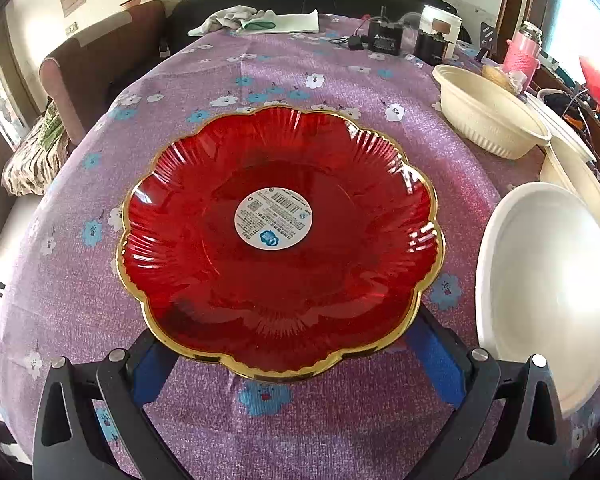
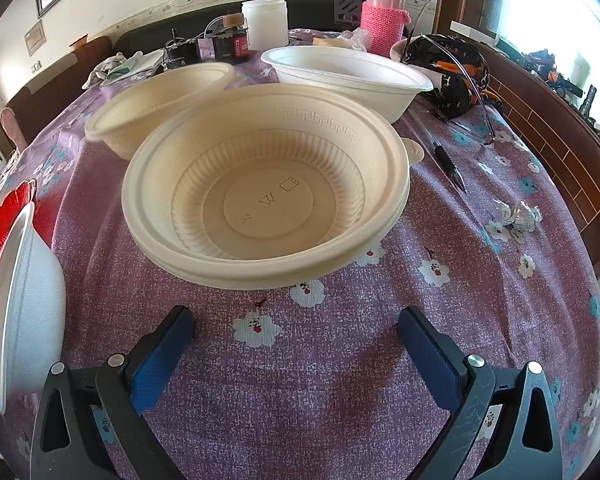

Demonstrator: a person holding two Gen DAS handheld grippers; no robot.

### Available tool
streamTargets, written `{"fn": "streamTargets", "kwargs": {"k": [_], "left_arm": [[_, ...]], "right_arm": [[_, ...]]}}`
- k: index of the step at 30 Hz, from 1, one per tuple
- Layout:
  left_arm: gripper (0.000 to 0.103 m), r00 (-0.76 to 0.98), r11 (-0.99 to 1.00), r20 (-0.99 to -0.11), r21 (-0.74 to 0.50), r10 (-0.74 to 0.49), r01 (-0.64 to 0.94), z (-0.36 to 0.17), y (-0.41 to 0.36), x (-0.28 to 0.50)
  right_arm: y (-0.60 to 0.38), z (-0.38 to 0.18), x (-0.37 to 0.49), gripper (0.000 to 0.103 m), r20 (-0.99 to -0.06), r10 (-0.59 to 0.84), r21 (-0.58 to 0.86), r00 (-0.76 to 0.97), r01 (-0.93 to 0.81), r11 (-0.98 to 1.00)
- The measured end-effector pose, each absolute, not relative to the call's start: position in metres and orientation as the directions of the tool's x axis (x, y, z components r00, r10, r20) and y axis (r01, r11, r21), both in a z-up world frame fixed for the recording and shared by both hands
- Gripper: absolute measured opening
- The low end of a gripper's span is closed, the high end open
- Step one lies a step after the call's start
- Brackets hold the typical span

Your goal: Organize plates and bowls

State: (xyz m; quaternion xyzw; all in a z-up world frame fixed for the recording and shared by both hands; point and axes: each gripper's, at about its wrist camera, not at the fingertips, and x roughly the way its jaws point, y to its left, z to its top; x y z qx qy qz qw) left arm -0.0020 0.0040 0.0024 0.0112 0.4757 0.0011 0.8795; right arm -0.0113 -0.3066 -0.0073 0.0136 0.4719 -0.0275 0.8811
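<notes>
We judge the sorting to be barely begun, or at best partly done; nothing we see is stacked, and every dish lies singly on the purple flowered tablecloth (image 2: 340,360). Our left gripper (image 1: 284,356) stands spread wide with nothing between its blue pads, the near rim of the red scalloped plate (image 1: 280,240) lying over the gap between them; whether the plate rests flat on the cloth or sits slightly raised we cannot tell. Our right gripper (image 2: 296,344) is likewise released and empty, its fingers apart, just short of the cream ribbed bowl (image 2: 266,188).

The red plate faces up, gold-edged, its round label (image 1: 273,218) in the middle; being a round flower shape it has no real long axis, though the label's print reads upside down from our side. Just to its right lies a white dish (image 1: 544,292), tilted or on its side as far as the left wrist view shows; beyond that sit a second cream bowl (image 1: 488,116) and, partly hidden behind the white dish, another cream rim.

In the right wrist view the cream ribbed bowl sits upright, mouth up, its small tab (image 2: 414,152) pointing to the right; behind it are the second cream bowl to the left and a white foam bowl (image 2: 348,76) to the right, both upright and apart from each other.

What is left, in our judgement: nesting the bowls, and gathering the plate with its kind.
</notes>
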Motion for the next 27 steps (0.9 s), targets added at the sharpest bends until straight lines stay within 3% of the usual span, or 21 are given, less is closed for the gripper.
{"fn": "streamTargets", "kwargs": {"k": [27], "left_arm": [[0.103,0.548,1.0,-0.837,0.009,0.0,0.014,0.0026,0.008,-0.0047]], "right_arm": [[-0.3059,-0.007,-0.0108,0.102,-0.832,-0.037,-0.006,0.554,0.057,0.998]]}}
